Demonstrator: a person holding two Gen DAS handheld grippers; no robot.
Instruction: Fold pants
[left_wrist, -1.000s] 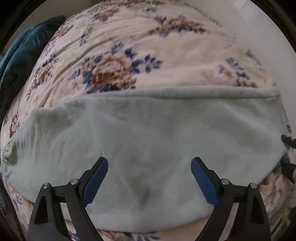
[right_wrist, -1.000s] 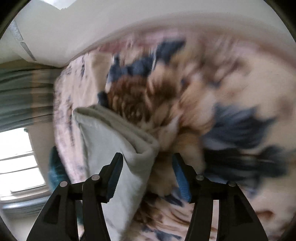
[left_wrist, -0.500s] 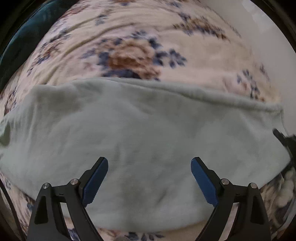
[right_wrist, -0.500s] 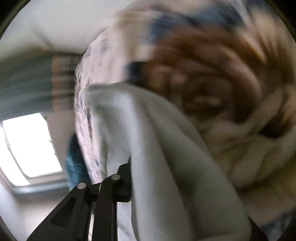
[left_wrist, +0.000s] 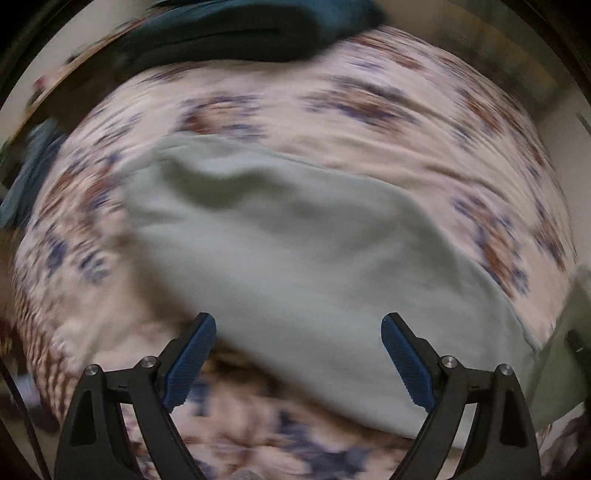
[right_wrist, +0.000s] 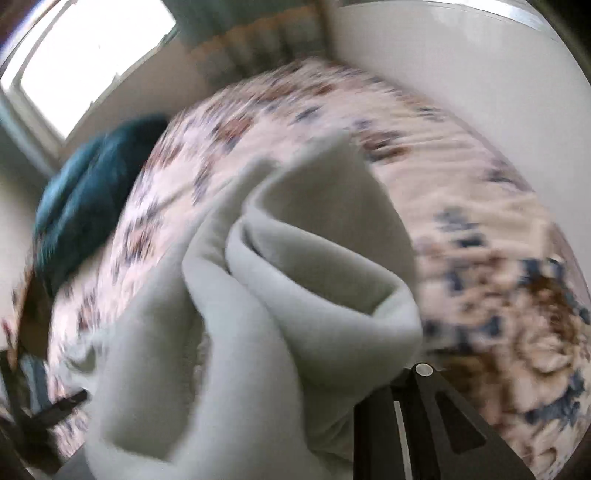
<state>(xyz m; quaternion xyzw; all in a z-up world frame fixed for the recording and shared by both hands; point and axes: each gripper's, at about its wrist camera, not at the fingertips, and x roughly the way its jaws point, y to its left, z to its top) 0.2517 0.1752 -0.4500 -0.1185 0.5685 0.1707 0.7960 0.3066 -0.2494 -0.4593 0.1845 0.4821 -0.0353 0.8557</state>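
The pale green pants (left_wrist: 303, 258) lie on a floral bedspread (left_wrist: 406, 122), blurred by motion. My left gripper (left_wrist: 299, 354) is open and empty, hovering just above the near edge of the pants. In the right wrist view the pants (right_wrist: 258, 317) are bunched and lifted in thick folds that cover my right gripper (right_wrist: 332, 398). Its fingertips are hidden in the cloth and it is shut on the pants' end. The lifted end also shows at the right edge of the left wrist view (left_wrist: 565, 354).
A dark teal blanket (left_wrist: 240, 26) lies at the far end of the bed; it also shows in the right wrist view (right_wrist: 88, 199). A white wall (right_wrist: 461, 74) borders the bed. A window (right_wrist: 85, 55) is beyond the bed.
My right gripper closed on the pants' end and lifted it off the bed. My left gripper swung left along the pants, staying open.
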